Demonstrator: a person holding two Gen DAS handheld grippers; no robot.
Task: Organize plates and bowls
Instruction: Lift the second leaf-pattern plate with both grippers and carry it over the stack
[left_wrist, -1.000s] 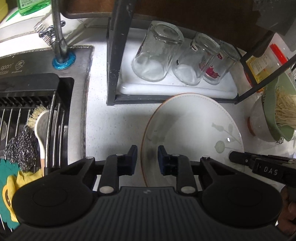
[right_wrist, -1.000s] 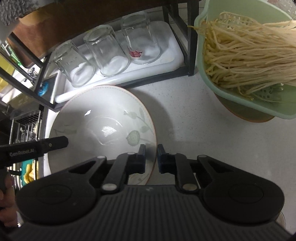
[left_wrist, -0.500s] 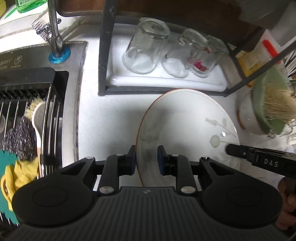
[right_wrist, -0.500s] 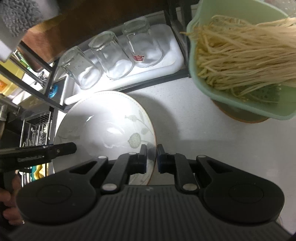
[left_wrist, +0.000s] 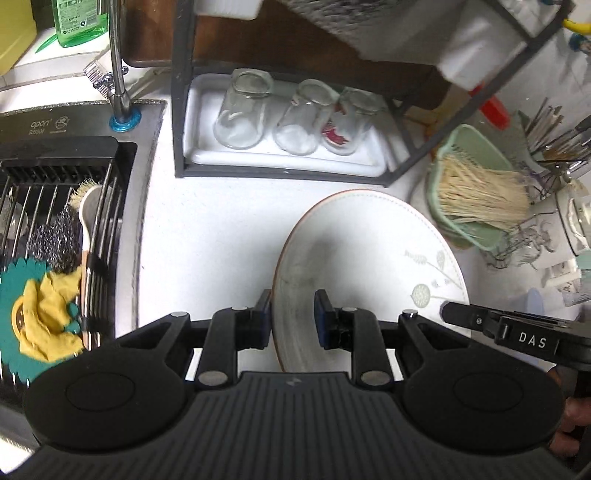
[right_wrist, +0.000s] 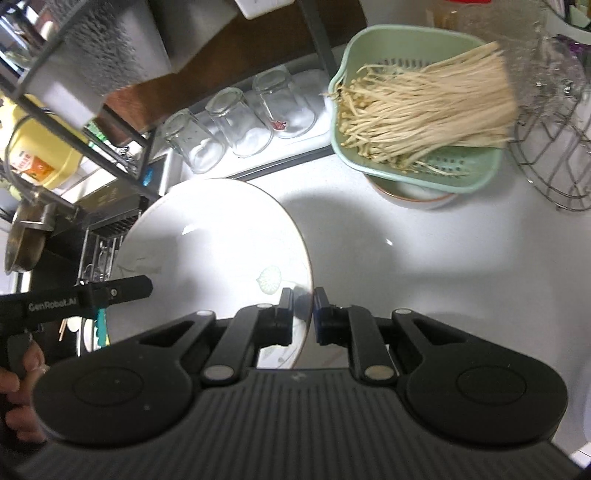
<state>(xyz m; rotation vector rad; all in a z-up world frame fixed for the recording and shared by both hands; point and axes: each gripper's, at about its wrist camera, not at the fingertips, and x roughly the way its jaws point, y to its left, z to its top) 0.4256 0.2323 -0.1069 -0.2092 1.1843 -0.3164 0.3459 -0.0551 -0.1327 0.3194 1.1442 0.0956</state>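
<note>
A large white plate (left_wrist: 369, 254) with a brown rim and a leaf print is held up above the white counter by both grippers. My left gripper (left_wrist: 292, 317) straddles its left rim, one finger on each side. My right gripper (right_wrist: 302, 314) is shut on its right rim; the plate (right_wrist: 214, 236) fills the left of that view. A white bowl (right_wrist: 417, 195) with a brown rim sits on the counter under a green colander.
A black rack (left_wrist: 288, 173) holds three upturned glasses (left_wrist: 295, 118) on a white tray. The green colander (right_wrist: 424, 162) holds enoki mushrooms. A sink (left_wrist: 66, 206) with rack, brush and scourer lies left. A wire basket (right_wrist: 554, 155) stands right.
The plate has risen off the counter with both grippers on it, and both views now take in more of the counter and rack from higher up.
</note>
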